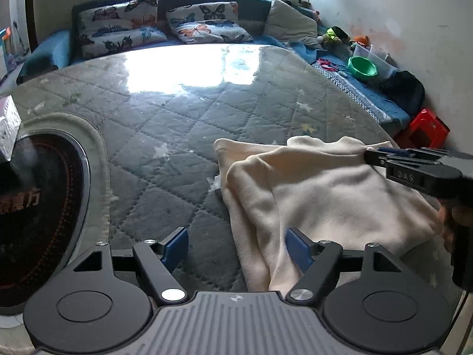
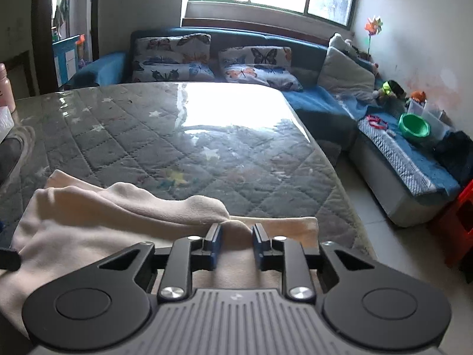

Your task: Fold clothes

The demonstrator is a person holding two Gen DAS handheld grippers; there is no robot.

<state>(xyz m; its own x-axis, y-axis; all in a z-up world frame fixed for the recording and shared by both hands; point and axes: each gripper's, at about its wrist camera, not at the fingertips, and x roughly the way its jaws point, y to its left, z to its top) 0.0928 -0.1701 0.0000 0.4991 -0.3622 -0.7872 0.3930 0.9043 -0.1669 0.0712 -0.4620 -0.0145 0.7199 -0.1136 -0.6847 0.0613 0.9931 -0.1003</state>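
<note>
Left tool (image 1: 236, 247) gapes wide beside cream garment (image 1: 325, 195); right tool (image 2: 235, 245) straddles its fold.

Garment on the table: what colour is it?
Plain cream, no pattern: the garment shows best in the left wrist view.

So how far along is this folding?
Partway, I'd guess. The cream garment already lies doubled over on the quilted table. The right gripper straddles a raised fold; the left gripper stands open. Flattening and more folds seem left.
</note>
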